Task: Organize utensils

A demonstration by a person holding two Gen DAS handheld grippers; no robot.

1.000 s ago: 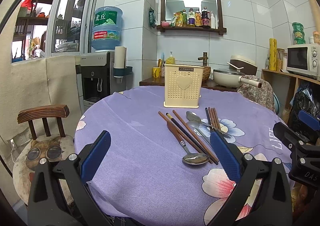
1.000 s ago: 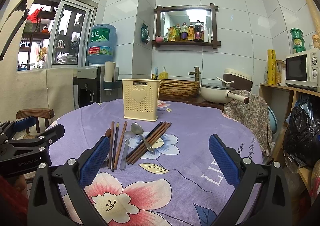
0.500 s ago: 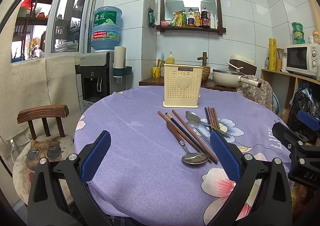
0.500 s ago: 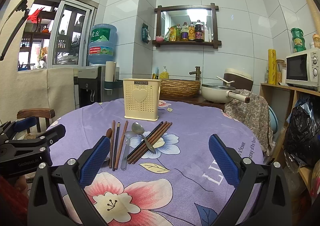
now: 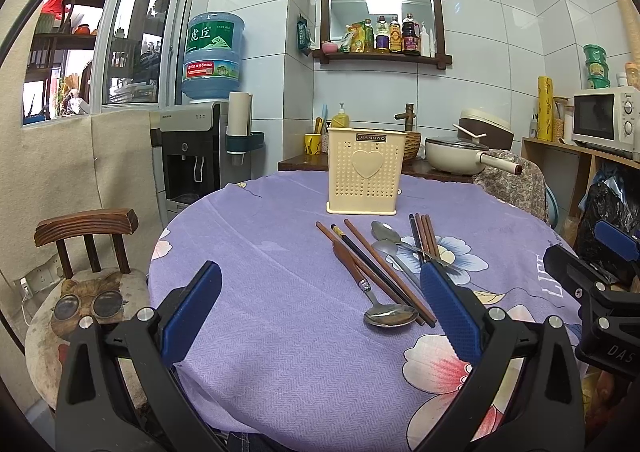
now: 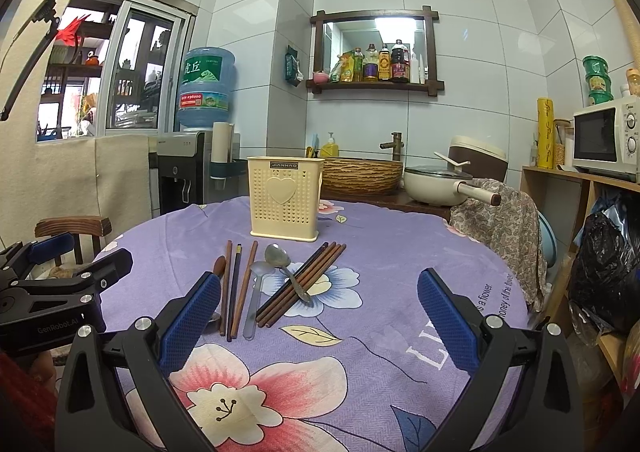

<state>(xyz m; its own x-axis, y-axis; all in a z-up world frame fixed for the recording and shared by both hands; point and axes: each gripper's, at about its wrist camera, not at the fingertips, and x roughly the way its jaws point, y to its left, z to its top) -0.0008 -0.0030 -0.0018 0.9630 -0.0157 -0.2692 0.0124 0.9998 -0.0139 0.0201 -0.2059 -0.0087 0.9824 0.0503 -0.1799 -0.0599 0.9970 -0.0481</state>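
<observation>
A cream perforated utensil holder with a heart stands upright at the far side of the round table; it also shows in the right wrist view. In front of it lie several brown and black chopsticks, a wooden-handled spoon and two steel spoons. The right wrist view shows the chopsticks and spoons too. My left gripper is open and empty, near the table's front edge. My right gripper is open and empty, to the right of the left one.
The table wears a purple floral cloth. A wooden chair with a cat cushion stands at the left. A water dispenser, a counter with a pot and a microwave shelf lie beyond.
</observation>
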